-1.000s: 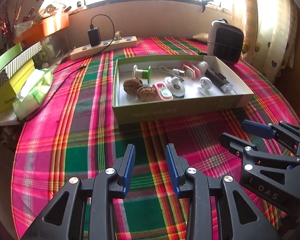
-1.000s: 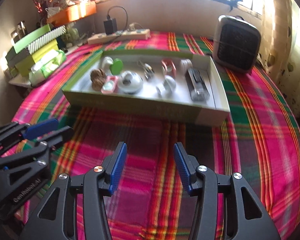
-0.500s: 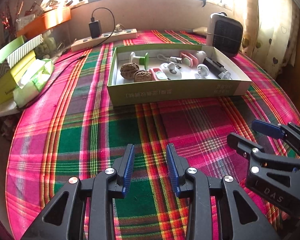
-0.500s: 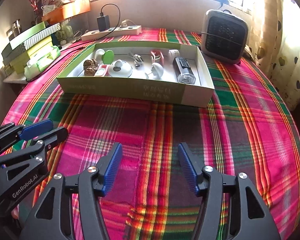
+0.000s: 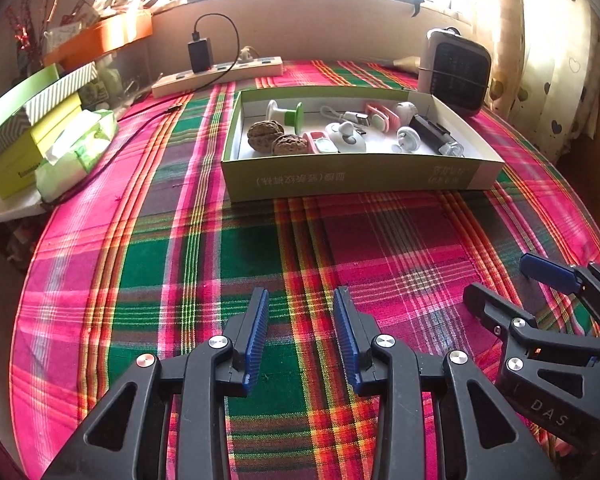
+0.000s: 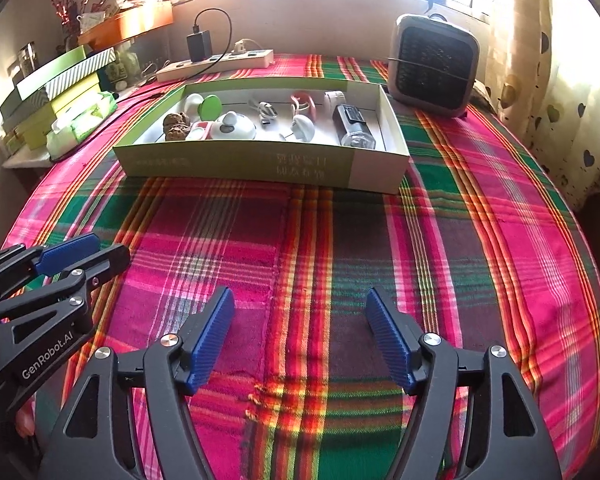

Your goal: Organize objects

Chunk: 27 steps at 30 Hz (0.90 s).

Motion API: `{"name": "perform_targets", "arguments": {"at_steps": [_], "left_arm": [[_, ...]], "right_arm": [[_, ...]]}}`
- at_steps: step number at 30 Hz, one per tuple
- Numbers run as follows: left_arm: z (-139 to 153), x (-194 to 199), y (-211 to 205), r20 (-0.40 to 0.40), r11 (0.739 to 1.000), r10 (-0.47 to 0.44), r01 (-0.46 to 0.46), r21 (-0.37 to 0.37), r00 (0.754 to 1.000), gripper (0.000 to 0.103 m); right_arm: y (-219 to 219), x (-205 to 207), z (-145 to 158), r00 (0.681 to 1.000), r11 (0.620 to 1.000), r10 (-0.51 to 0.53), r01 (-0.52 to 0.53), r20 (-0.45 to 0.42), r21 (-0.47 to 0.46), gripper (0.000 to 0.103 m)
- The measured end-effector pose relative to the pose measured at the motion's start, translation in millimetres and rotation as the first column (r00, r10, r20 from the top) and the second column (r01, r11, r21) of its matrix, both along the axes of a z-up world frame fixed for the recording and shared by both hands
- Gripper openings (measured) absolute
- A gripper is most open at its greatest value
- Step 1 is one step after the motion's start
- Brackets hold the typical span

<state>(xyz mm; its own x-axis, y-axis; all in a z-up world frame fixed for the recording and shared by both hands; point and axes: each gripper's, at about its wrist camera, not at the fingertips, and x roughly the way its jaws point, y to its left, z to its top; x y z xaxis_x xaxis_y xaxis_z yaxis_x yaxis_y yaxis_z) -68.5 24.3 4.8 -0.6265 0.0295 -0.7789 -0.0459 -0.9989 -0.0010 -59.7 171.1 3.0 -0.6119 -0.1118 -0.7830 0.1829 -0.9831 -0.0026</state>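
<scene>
A shallow green and white box stands on the plaid tablecloth at the far middle. In it lie two walnuts, a green and white spool, pink clips, white knobs and a dark bottle. My left gripper is open and empty over the cloth, well in front of the box. My right gripper is open wide and empty, also in front of the box; it shows at the right of the left wrist view.
A small heater stands behind the box at the right. A power strip with a charger lies at the back. Stacked boxes and a tissue pack sit at the left edge. A curtain hangs on the right.
Both grippers have pulled back from the box toward the near side of the table. The right gripper's jaws have opened wider.
</scene>
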Motion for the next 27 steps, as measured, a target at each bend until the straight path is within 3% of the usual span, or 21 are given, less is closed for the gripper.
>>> {"name": "perform_targets", "arguments": {"at_steps": [27], "left_arm": [[-0.2, 1.9, -0.5, -0.001, 1.0, 0.0, 0.0, -0.005, 1.0, 0.032]], "right_arm": [[0.7, 1.8, -0.6, 1.0, 1.0, -0.003, 0.003, -0.002, 0.002, 0.071]]}}
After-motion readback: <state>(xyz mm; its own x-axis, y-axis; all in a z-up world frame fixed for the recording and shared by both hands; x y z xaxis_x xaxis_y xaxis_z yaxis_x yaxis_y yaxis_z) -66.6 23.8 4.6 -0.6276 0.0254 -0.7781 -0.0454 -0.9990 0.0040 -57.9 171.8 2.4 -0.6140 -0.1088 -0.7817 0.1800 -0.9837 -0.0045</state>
